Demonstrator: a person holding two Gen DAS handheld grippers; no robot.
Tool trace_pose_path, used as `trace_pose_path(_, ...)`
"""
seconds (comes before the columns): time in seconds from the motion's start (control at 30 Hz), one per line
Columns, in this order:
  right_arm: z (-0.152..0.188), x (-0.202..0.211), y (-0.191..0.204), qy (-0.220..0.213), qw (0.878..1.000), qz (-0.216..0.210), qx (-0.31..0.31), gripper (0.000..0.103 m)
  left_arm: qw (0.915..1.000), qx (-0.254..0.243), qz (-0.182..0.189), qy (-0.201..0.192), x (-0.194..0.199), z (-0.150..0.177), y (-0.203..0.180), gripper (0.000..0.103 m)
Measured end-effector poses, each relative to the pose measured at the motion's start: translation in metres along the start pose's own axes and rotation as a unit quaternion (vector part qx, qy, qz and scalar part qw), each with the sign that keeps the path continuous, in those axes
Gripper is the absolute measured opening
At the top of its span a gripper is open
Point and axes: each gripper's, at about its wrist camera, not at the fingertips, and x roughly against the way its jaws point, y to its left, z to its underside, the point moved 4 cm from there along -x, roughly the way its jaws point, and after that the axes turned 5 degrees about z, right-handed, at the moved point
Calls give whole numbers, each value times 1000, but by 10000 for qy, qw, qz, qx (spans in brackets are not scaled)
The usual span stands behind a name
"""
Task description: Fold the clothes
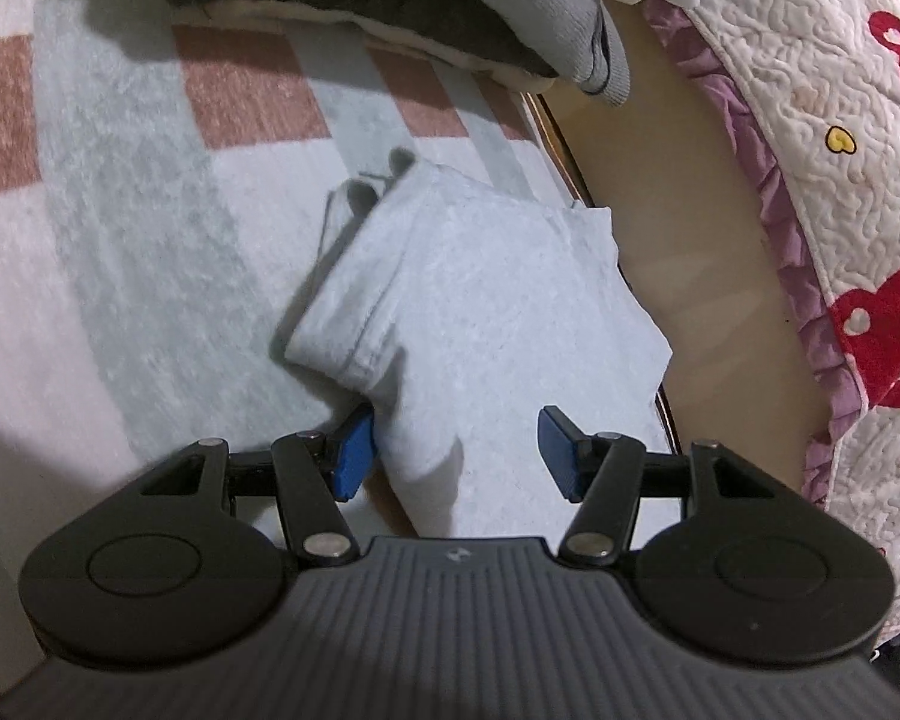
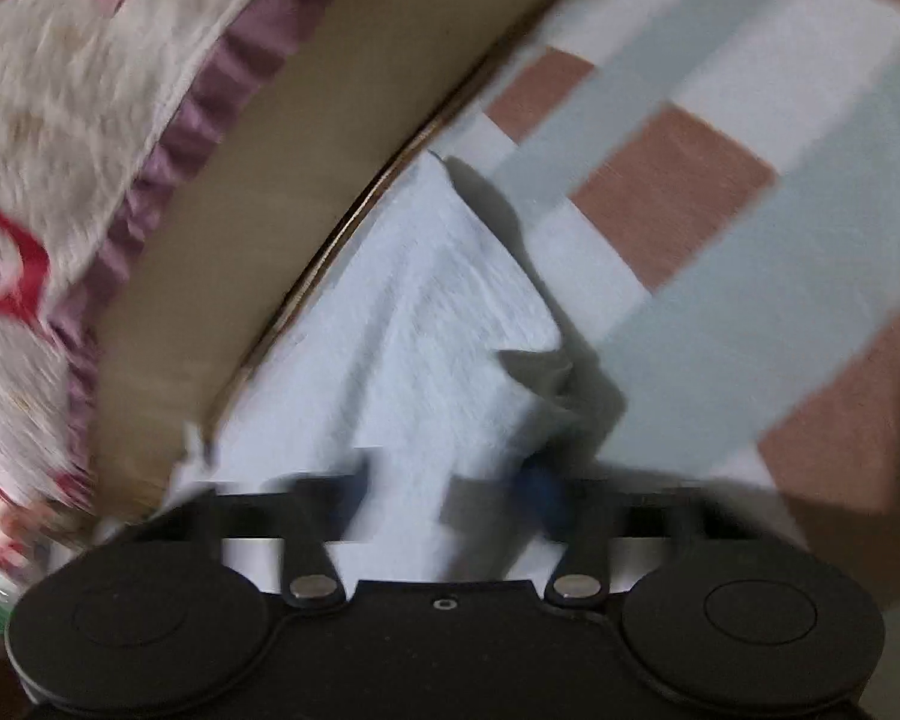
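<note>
Left tongs (image 1: pixel 456 450) stand wide, blue pads on either side of the near edge of a pale grey garment (image 1: pixel 480 312); left pad looks to touch the cloth, right pad clear, so no grip. Right tongs (image 2: pixel 450 495) are blurred w/ cloth between the fingers; whether pads pinch it can't be told from the right-wrist view.

Progress (judged): garment already reduced to a compact folded block, hemmed edge rolled at one side, far corners a bit ragged; prob. a last fold or squaring-up left.

Location: garment lies on a checked blanket (image 1: pixel 150 180) (pink/grey/white squares), beside a tan board (image 1: pixel 690 240). Quilted cover w/ red motifs (image 1: pixel 840 150) hangs beyond. Other folded dark/grey clothes (image 1: pixel 330 6) sit farther back on the blanket.
</note>
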Motion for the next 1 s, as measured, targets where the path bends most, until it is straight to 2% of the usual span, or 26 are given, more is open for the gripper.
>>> trace_pose_path(0.03, -2, 2, 5, -145, 9997, 43, 209, 10, 10000, -40, -31, 7, 0, 1, -2, 56)
trace_pose_path(0.1, -12, 26, 15, -766, 9955, -367, 425, 8, 9999, -109, -71, 50, 0, 0, -3, 56)
trace_pose_path(0.13, -16, 39, 23, -987, 9919, -433, 676, 8, 9998, -139, -83, 80, 0, 0, -4, 56)
trace_pose_path(0.23, -21, 65, 40, -1152, 9867, -440, 1059, 8, 9997, -195, -120, 120, 0, 0, -4, 56)
trace_pose_path(0.3, -26, 68, 43, -1095, 9858, -351, 1223, 8, 9997, -161, -121, 103, 0, -1, -4, 56)
trace_pose_path(0.37, -34, 59, 34, -928, 9895, -245, 1080, 8, 9998, -133, -131, 73, -1, -2, -4, 56)
trace_pose_path(0.53, -32, 16, 1, -215, 9980, 201, 566, 8, 9997, -144, -218, 30, -3, -3, -6, 58)
trace_pose_path(0.6, -26, 10, -8, -2, 9988, 272, 395, 10, 9991, -302, -285, 2, -5, -4, -8, 58)
trace_pose_path(0.7, -19, 11, -16, 63, 9990, 244, 366, 12, 9956, -769, -525, -68, -13, -9, -16, 58)
trace_pose_path(0.8, -17, 11, -20, 74, 9992, 204, 347, 13, 9865, -1394, -851, -80, -26, -11, -30, 55)
trace_pose_path(0.83, -17, 11, -21, 67, 9992, 202, 348, 13, 9807, -1699, -967, -21, -31, -10, -36, 35)
trace_pose_path(0.87, -17, 12, -21, 58, 9992, 204, 349, 13, 9696, -2157, -1153, 25, -34, -8, -45, 6)
trace_pose_path(0.9, -18, 13, -19, 36, 9992, 202, 354, 12, 9536, -2676, -1377, 31, -34, -7, -55, 6)
trace_pose_path(0.93, -20, 16, -14, -30, 9992, 120, 393, 10, 9417, -3015, -1495, -7, -31, -9, -63, 6)
trace_pose_path(0.97, -23, 20, -10, -97, 9990, 37, 431, 9, 9344, -3214, -1532, -80, -24, -14, -70, 6)
trace_pose_path(1.0, -26, 23, -5, -145, 9988, -38, 475, 8, 9319, -3287, -1529, -130, -17, -22, -73, 6)
